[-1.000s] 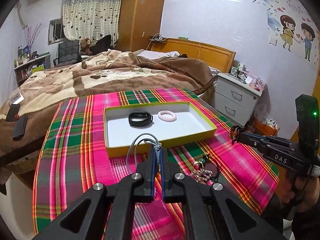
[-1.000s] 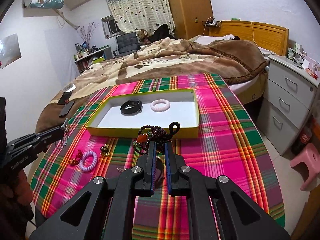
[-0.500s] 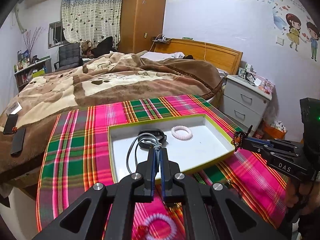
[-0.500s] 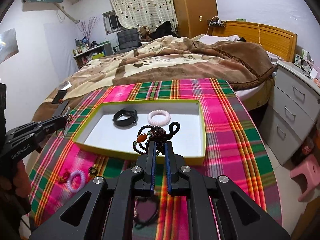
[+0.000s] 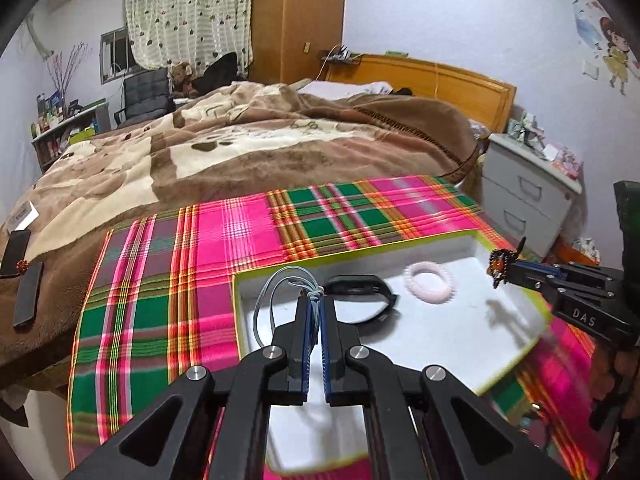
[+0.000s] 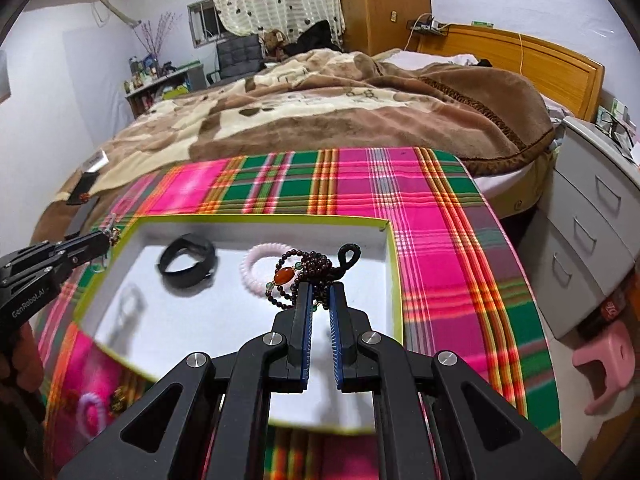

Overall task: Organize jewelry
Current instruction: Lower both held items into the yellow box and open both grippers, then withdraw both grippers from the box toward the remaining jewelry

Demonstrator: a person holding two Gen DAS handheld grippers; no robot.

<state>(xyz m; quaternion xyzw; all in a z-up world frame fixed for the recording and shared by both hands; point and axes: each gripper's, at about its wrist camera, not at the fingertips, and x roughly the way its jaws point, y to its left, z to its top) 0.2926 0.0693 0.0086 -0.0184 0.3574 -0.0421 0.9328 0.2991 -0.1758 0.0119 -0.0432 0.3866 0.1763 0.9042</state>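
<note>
Cloth under jaws: pink-green plaid tablecloth (image 6: pixel 432 216)
Ahead of jaws: white, lime-rimmed cardboard tray (image 6: pixel 394 280)
Between jaws: dark maroon beaded bracelet (image 6: pixel 308 272)

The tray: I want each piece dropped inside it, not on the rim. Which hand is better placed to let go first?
Probably the right. Its tongs hold the beaded bracelet over the tray's white floor. The left tongs carry the thin cord close to the tray's left wall.

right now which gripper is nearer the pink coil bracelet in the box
Right. The right gripper, shut on the bead bracelet, hangs just by the pink coil bracelet. The left gripper sits further off, beyond the black band.
</note>
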